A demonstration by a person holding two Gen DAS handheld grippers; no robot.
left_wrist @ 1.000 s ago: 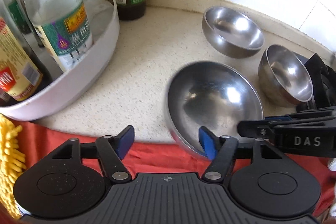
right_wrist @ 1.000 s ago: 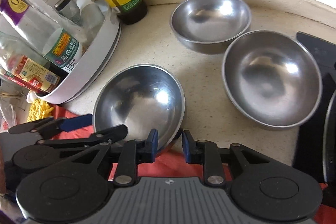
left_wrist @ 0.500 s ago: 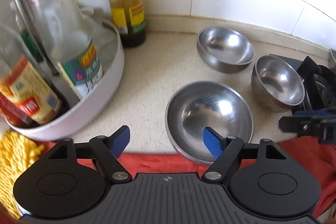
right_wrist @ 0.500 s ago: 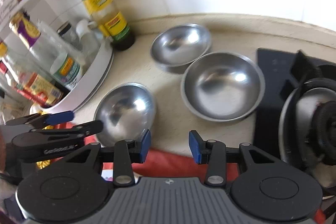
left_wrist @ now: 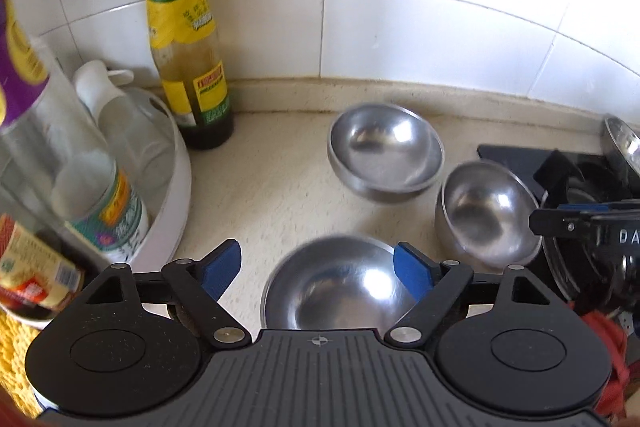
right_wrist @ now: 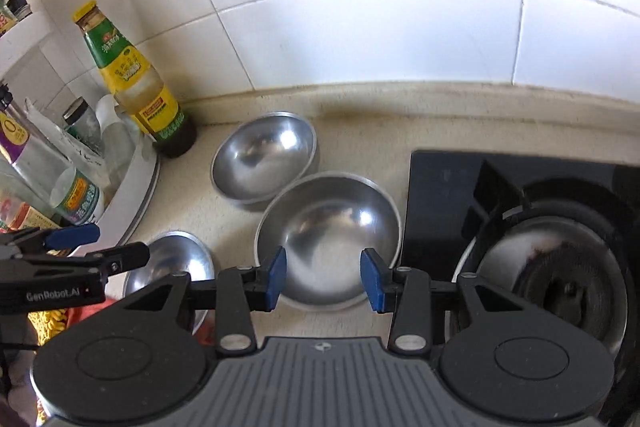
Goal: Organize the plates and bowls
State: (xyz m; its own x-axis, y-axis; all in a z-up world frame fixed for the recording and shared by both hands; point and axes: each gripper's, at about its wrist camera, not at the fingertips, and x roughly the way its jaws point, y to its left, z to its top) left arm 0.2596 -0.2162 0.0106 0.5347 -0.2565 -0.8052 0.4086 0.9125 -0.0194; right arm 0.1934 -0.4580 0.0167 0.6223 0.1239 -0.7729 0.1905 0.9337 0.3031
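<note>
Three round stainless-steel bowls sit apart on the beige speckled counter: the near bowl by the front edge, the back bowl by the white tiled wall, and the right bowl just beside the black gas stove. They are unstacked, probably awaiting nesting. The left gripper, its jaws just widened, hangs empty above the near bowl. The right gripper, part open and empty, frames the right bowl, likely its pick.

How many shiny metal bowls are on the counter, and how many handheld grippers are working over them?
Metal bowls: 3: back bowl, middle bowl, front bowl.
Grippers: 2: left gripper, right gripper.
Total: 5
</note>
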